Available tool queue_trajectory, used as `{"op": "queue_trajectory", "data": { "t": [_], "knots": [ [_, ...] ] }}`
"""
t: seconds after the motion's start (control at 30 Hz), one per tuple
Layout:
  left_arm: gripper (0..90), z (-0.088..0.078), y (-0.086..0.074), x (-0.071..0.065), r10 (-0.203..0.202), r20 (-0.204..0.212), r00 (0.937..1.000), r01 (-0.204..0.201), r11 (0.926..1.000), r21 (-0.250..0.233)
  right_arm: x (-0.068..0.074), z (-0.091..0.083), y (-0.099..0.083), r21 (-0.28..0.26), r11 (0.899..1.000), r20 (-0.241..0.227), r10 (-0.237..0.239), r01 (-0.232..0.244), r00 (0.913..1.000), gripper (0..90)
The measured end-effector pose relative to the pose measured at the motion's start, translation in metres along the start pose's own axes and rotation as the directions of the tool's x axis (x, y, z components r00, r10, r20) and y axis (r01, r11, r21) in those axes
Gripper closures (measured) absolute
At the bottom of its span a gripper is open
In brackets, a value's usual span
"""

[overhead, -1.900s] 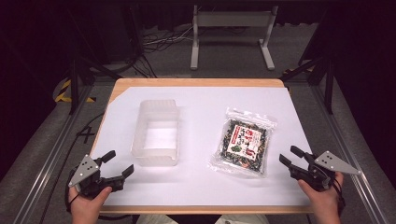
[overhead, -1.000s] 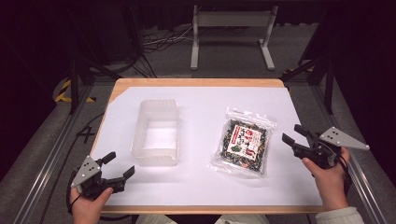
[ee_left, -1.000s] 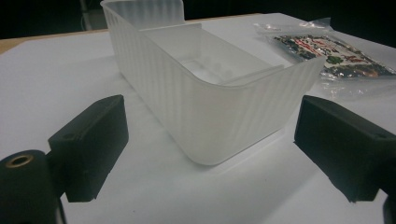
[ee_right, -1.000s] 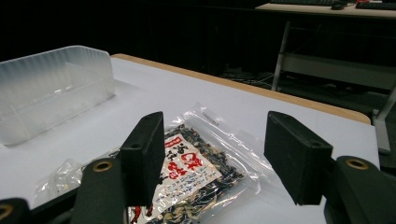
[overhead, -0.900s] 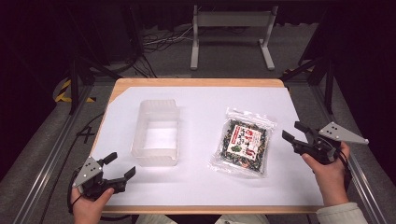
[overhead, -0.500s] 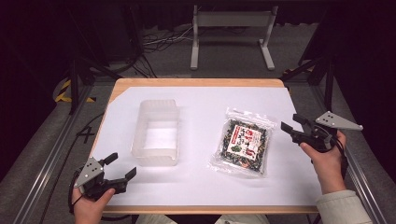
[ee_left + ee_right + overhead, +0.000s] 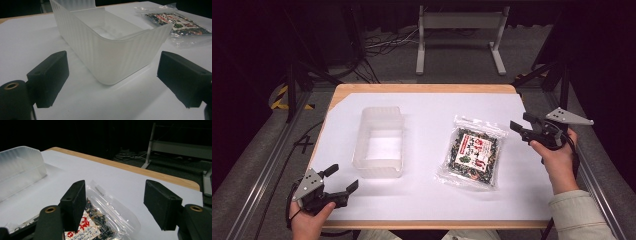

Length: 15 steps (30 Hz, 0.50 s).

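right gripper (image 7: pixel 518 123) poised above the white sheet (image 7: pixel 427 200) at the table's right edge, jaws wide and just now opening further, nothing between them. just beyond its tips, flat on the sheet, a clear packet of dark seaweed snack (image 7: pixel 473 156) with a red label, near but not touched. left gripper (image 7: pixel 343 177) low at the near left corner, jaws spread wide, empty. just ahead of it, a frosted plastic tub (image 7: pixel 379 145), upright, empty, well apart from the packet.
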<state>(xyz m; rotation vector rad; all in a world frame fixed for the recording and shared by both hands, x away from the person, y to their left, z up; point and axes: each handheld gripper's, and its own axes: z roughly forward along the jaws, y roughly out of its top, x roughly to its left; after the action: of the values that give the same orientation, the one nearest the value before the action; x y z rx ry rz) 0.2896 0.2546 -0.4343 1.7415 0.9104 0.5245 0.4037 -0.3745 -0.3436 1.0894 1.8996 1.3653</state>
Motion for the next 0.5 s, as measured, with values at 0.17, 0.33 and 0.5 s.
{"op": "queue_trajectory", "data": {
  "t": [0.17, 0.33, 0.5],
  "knots": [
    [11.0, 0.001, -0.001, 0.001, -0.008, 0.024, 0.9997, 0.008, 0.9999, -0.012, -0.005, 0.007, -0.004, 0.025, 0.999, -0.017, 0.027, -0.027, 0.9995, 34.8],
    [10.8, 0.001, -0.001, 0.002, -0.012, 0.034, 0.9993, 0.012, 0.9998, -0.013, -0.014, 0.021, -0.012, 0.052, 0.998, -0.018, 0.034, -0.033, 0.9993, 33.3],
    [10.5, 0.001, -0.002, 0.003, -0.012, 0.034, 0.9994, 0.012, 0.9998, -0.013, -0.019, 0.033, -0.018, 0.075, 0.996, -0.029, 0.048, -0.046, 0.9984, 33.0]
  ]
}}
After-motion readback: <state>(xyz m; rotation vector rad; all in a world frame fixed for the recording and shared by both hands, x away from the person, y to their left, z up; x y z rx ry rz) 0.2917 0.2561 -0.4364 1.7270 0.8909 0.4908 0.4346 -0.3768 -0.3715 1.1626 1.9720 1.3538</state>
